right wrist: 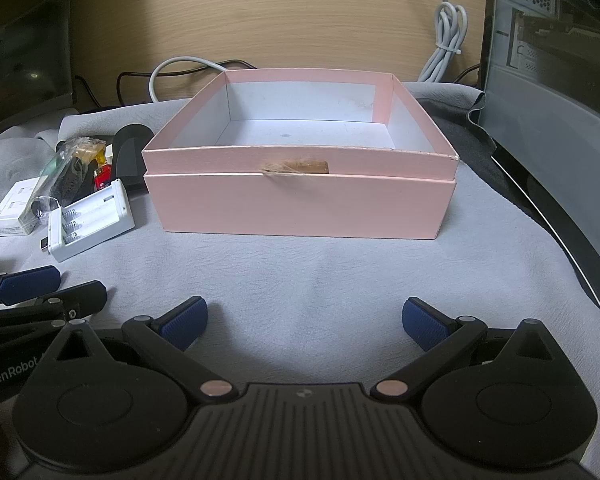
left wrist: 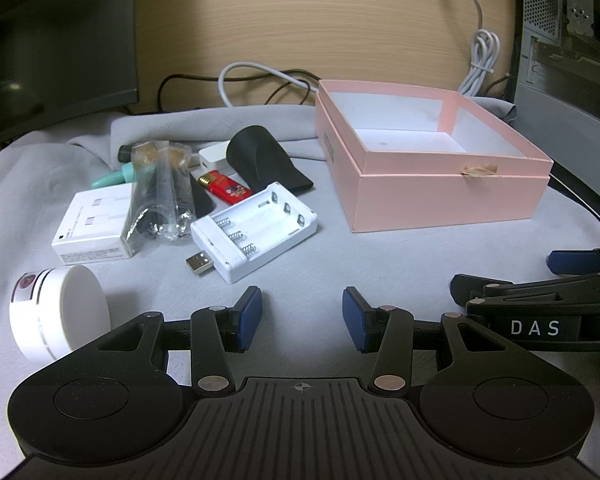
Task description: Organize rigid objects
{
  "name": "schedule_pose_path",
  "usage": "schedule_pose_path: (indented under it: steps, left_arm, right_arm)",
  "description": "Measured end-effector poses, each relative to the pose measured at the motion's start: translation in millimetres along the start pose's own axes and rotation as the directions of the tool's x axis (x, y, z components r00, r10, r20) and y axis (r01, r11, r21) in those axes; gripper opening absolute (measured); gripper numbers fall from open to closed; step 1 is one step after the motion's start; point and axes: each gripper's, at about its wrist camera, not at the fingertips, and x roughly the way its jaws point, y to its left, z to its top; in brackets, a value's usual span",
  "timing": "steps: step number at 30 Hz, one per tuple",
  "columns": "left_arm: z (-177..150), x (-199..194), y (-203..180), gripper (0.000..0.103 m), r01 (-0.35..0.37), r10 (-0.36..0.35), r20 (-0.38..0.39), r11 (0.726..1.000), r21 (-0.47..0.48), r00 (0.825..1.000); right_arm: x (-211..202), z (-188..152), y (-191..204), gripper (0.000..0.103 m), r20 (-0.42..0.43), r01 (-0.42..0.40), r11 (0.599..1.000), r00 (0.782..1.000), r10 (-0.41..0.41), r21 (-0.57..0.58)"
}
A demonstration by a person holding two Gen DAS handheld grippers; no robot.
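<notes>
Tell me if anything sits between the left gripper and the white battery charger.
Nothing visible does. The left gripper is open, and only bare grey cloth lies between it and the battery charger. The white jar sits off to the left, clear of that path.

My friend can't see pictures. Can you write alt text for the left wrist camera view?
An open left hand-held gripper hovers over a grey cloth, holding nothing. Ahead lie a white battery charger, a white jar and other small items, with an empty pink box to their right.

Grey cloth (right wrist: pixel 320 280) bears pink box (right wrist: pixel 300 208), charger (left wrist: pixel 256 228), probably jar (left wrist: pixel 60 312).
</notes>
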Motion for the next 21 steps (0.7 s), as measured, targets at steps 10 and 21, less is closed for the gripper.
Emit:
schedule_pose_path:
  steps: [10, 21]
  left_arm:
    - [0.2, -0.5, -1.1, 0.049, 0.000, 0.000, 0.000, 1.000, 0.000, 1.000]
    - [-0.3, -2.0, -3.2, 0.050, -0.011, 0.011, 0.001, 1.000, 0.012, 1.000]
  right_arm:
    - [0.0, 0.2, -0.1, 0.103, 0.000, 0.000, 1.000, 1.000, 0.000, 0.000]
    - [0.1, 0.6, -0.1, 0.103, 0.000, 0.000, 1.000, 1.000, 0.000, 0.000]
